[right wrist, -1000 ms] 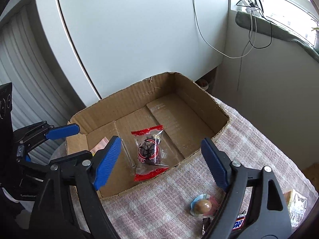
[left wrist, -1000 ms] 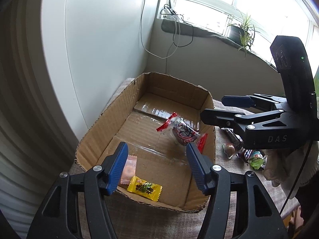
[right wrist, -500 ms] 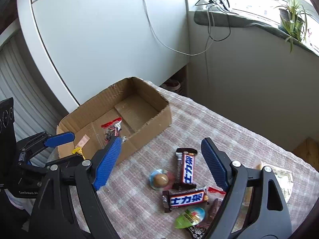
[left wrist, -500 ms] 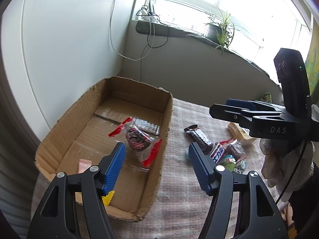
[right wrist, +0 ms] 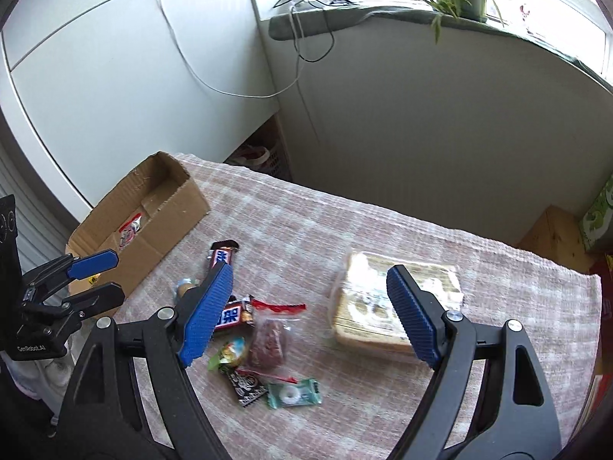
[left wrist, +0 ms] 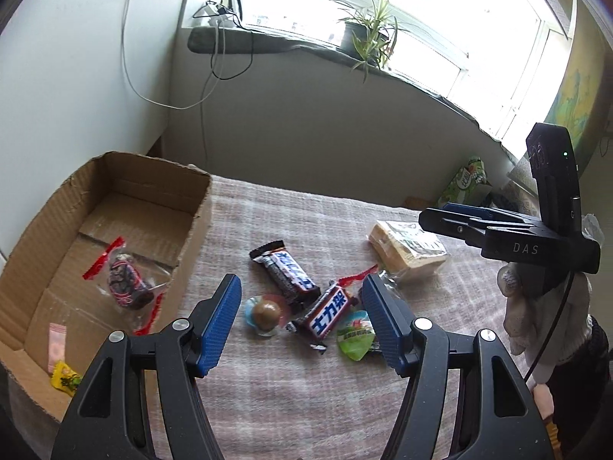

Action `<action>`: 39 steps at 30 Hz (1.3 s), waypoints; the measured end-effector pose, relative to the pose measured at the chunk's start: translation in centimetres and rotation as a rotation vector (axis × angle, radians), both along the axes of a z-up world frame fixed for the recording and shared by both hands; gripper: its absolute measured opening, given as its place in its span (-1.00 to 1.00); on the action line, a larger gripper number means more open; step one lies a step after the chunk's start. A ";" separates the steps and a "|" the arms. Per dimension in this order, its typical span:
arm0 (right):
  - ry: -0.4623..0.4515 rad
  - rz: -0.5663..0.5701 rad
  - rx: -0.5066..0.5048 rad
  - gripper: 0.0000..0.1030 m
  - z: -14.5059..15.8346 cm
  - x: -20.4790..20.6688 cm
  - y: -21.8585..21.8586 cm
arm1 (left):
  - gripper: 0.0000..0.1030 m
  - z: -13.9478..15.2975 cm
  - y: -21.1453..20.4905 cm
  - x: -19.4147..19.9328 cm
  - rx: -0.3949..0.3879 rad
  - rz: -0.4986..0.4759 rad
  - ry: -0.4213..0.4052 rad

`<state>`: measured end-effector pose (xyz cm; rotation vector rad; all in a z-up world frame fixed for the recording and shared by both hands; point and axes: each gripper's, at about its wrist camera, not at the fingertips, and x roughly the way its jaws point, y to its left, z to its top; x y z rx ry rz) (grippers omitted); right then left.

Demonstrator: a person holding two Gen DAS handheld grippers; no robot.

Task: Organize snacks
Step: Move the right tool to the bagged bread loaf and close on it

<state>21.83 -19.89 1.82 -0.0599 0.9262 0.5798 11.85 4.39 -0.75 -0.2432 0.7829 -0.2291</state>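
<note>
On my far left stands a white cabinet (right wrist: 115, 88) with a cable hanging down it; a grey sill with a potted plant (left wrist: 369, 44) runs along the bright window behind. Under me lies a pink-and-white checked cloth (left wrist: 306, 402) covering the table.

At the left edge of the cloth sits an open cardboard box (left wrist: 197, 230), its long axis running near to far. Inside it lie a clear packet with red ends (left wrist: 124, 281), slanted across the floor, and at the near end a pink sweet (left wrist: 56, 349) and a yellow sweet (left wrist: 65, 377).

My left gripper (left wrist: 300, 320) hangs with jaws apart and empty over the loose pile right of the box. Between my fingertips sit a round foil-cupped chocolate (left wrist: 266, 312), a Snickers bar (left wrist: 285, 276) pointing far-left to near-right, a second bar (left wrist: 329, 314) crossing its near end, and a green jelly cup (left wrist: 354, 335).

Further right lies a flat pack of biscuits (right wrist: 383, 306), apart from the pile. My right gripper (right wrist: 310, 314) hovers there, jaws wide apart, holding nothing. Near it lie a dark red cake in a clear wrapper (right wrist: 268, 345), a black sachet (right wrist: 247, 385) and a green mint packet (right wrist: 293, 393).
</note>
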 end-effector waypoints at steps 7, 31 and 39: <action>0.082 -0.108 0.028 0.65 -2.6 2.6 -5.7 | 0.27 -0.9 -4.2 2.7 -0.031 -0.088 0.046; 0.277 -0.081 0.161 0.59 -7.2 6.0 -8.3 | 0.22 -4.9 -12.7 9.7 -0.053 -0.232 0.179; 0.296 -0.103 0.141 0.06 -7.3 6.0 -8.8 | -0.01 -4.8 -13.5 9.7 -0.016 -0.253 0.169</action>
